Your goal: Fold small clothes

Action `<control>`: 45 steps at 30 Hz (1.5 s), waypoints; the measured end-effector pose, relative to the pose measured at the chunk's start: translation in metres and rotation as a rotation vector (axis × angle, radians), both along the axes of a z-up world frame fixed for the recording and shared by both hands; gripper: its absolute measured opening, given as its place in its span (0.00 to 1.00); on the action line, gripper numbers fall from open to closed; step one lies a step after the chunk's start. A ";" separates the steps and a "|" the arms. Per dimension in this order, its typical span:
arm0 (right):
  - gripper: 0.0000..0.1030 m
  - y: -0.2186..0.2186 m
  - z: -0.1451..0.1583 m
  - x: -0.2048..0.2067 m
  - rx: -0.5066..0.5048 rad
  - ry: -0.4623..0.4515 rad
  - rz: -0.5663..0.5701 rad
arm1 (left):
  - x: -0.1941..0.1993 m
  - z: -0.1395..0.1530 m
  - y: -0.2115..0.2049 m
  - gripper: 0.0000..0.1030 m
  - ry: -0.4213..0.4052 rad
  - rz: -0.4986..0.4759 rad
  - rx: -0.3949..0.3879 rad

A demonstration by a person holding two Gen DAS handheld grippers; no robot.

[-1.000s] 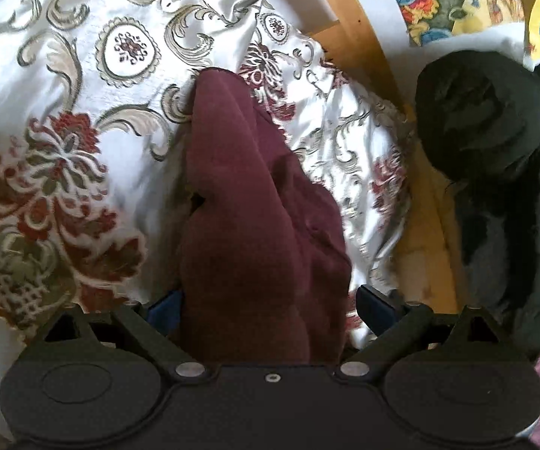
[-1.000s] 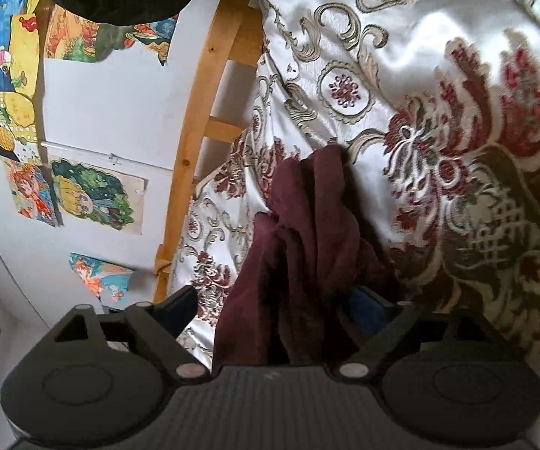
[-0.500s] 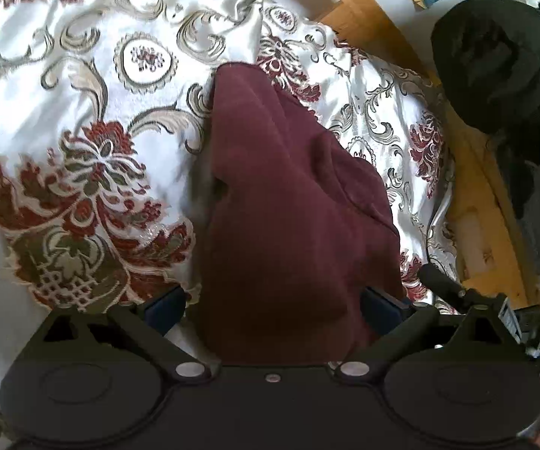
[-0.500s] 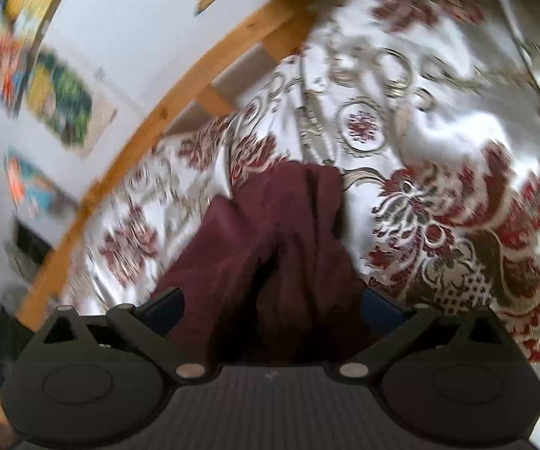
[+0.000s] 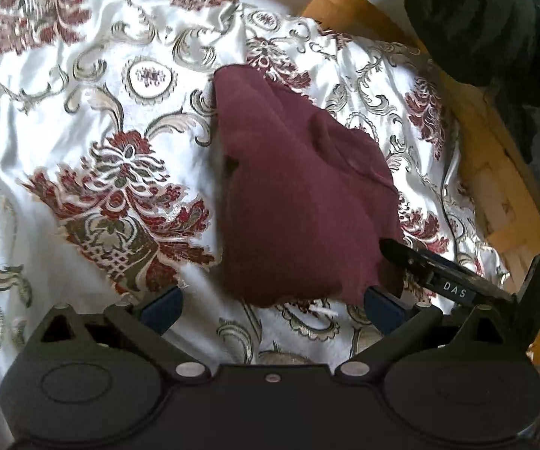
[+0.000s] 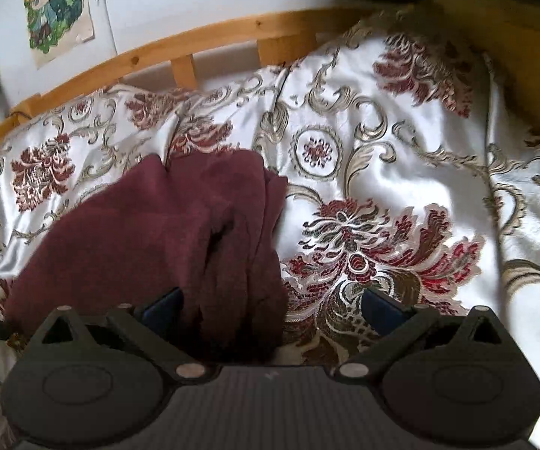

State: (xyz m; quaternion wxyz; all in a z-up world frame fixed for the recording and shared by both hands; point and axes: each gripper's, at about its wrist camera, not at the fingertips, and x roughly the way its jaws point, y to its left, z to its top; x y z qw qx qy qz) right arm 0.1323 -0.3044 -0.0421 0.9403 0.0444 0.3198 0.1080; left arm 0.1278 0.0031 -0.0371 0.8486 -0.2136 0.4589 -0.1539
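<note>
In the left wrist view a white bedspread (image 5: 63, 142) with red and silver flowers covers a bed with a wooden frame (image 5: 495, 172), and the maroon garment (image 5: 300, 206) lies bunched on it just ahead of the left claw (image 5: 270, 305), whose jaws have just been opening and now stand released, nothing between them. In the right wrist view, drawings (image 6: 58, 3) hang on the wall behind the frame; the right claw (image 6: 272, 309) is likewise released, its jaws having just been opening, the garment's near folds between them but ungripped.

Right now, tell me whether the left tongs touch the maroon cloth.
Apart. The left wrist view shows the left tongs open, with a strip of bedspread between their blue pads and the near edge of the maroon cloth.
</note>
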 end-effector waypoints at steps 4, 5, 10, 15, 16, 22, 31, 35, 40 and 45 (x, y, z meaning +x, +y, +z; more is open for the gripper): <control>0.99 0.001 0.015 -0.022 0.015 -0.080 -0.031 | -0.018 0.019 -0.002 0.99 -0.062 -0.008 0.054; 0.99 0.002 0.020 -0.026 0.018 -0.102 -0.040 | -0.024 0.024 -0.002 0.99 -0.088 -0.018 0.062; 1.00 -0.001 0.047 -0.067 0.074 -0.247 -0.071 | -0.045 0.047 -0.004 0.99 -0.182 -0.014 0.105; 1.00 0.000 0.065 -0.106 0.116 -0.357 -0.073 | -0.065 0.068 -0.001 0.99 -0.264 -0.006 0.128; 1.00 0.000 0.067 -0.114 0.119 -0.375 -0.070 | -0.068 0.072 -0.001 0.99 -0.282 -0.005 0.138; 1.00 -0.002 0.077 -0.159 0.170 -0.451 -0.075 | -0.094 0.088 0.002 0.99 -0.387 0.013 0.166; 1.00 -0.002 0.078 -0.201 0.170 -0.430 -0.139 | -0.140 0.087 0.005 0.99 -0.529 0.076 0.356; 1.00 0.005 0.074 -0.216 0.149 -0.415 -0.149 | -0.150 0.081 0.016 0.99 -0.518 0.106 0.373; 1.00 0.010 0.072 -0.222 0.126 -0.403 -0.146 | -0.152 0.073 0.031 0.99 -0.480 0.115 0.321; 1.00 0.014 0.070 -0.220 0.112 -0.386 -0.143 | -0.153 0.069 0.035 0.99 -0.463 0.123 0.321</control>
